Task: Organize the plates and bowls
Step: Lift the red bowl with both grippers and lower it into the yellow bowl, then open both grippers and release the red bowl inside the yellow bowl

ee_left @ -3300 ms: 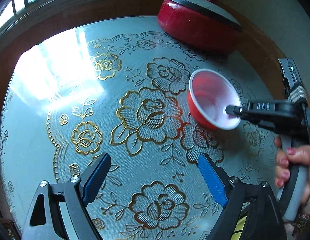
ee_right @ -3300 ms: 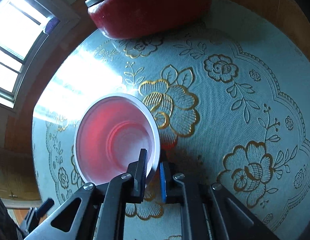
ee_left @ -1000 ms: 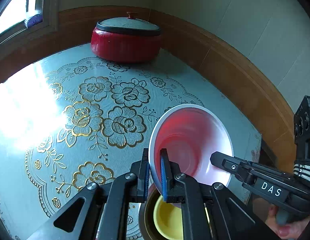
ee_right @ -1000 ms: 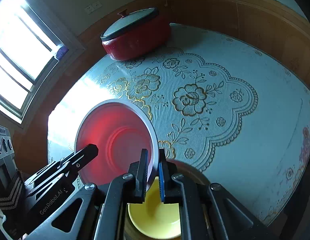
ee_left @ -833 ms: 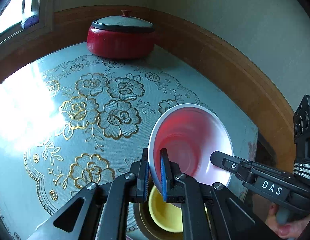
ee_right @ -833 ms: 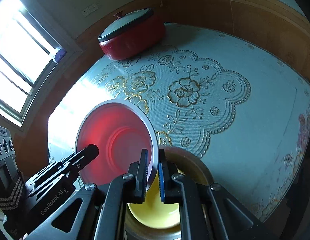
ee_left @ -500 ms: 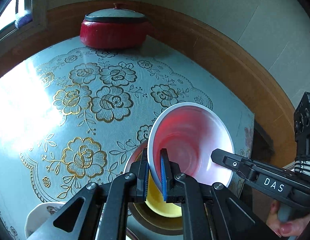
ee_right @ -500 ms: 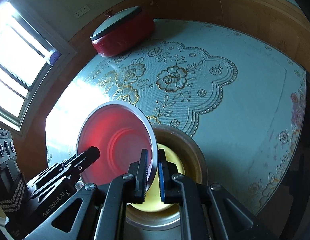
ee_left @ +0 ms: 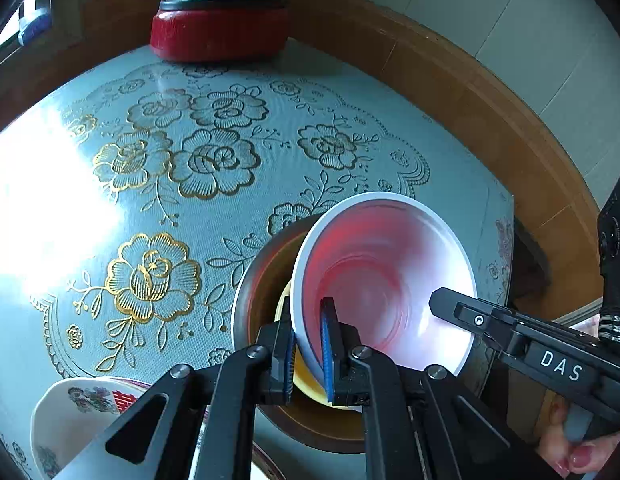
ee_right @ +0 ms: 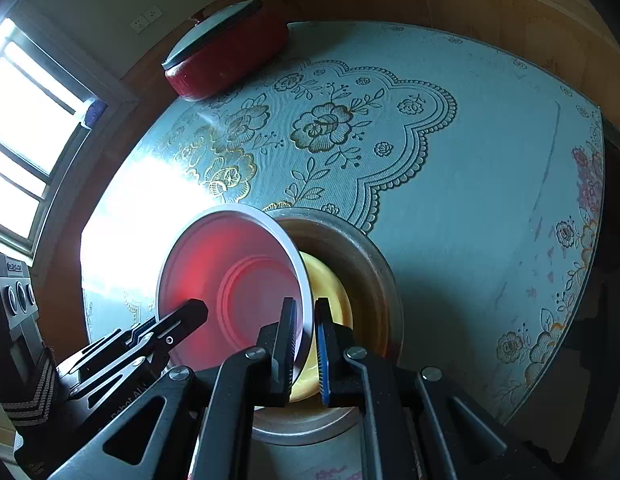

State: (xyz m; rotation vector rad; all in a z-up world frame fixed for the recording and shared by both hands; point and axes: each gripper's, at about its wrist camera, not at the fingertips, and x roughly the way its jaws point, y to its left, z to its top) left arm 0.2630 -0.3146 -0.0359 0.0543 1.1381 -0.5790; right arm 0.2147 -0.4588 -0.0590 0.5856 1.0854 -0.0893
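A red bowl with a pale inside [ee_left: 382, 280] [ee_right: 230, 280] hangs tilted over a brown bowl [ee_left: 262, 280] [ee_right: 370, 272] that holds a yellow bowl [ee_left: 306, 384] [ee_right: 330, 284]. My left gripper [ee_left: 308, 344] is shut on the red bowl's near rim. From the right of that view my right gripper [ee_left: 450, 308] reaches to the opposite rim. In the right wrist view my right gripper [ee_right: 306, 332] is shut on the rim, and my left gripper [ee_right: 190, 312] comes in from the lower left. The red bowl hides part of the yellow bowl.
A red pot with a grey lid [ee_left: 220, 28] [ee_right: 226, 52] stands at the far side of the floral tablecloth [ee_left: 214, 160]. A white patterned bowl [ee_left: 78, 408] sits at the near left. The table's edge [ee_left: 506, 240] and a wooden wall panel lie close on the right.
Both grippers have carried the red bowl down and toward the brown bowl, which now shows much more fully beneath it. Earliest, only my right gripper held the bowl; my left was open.
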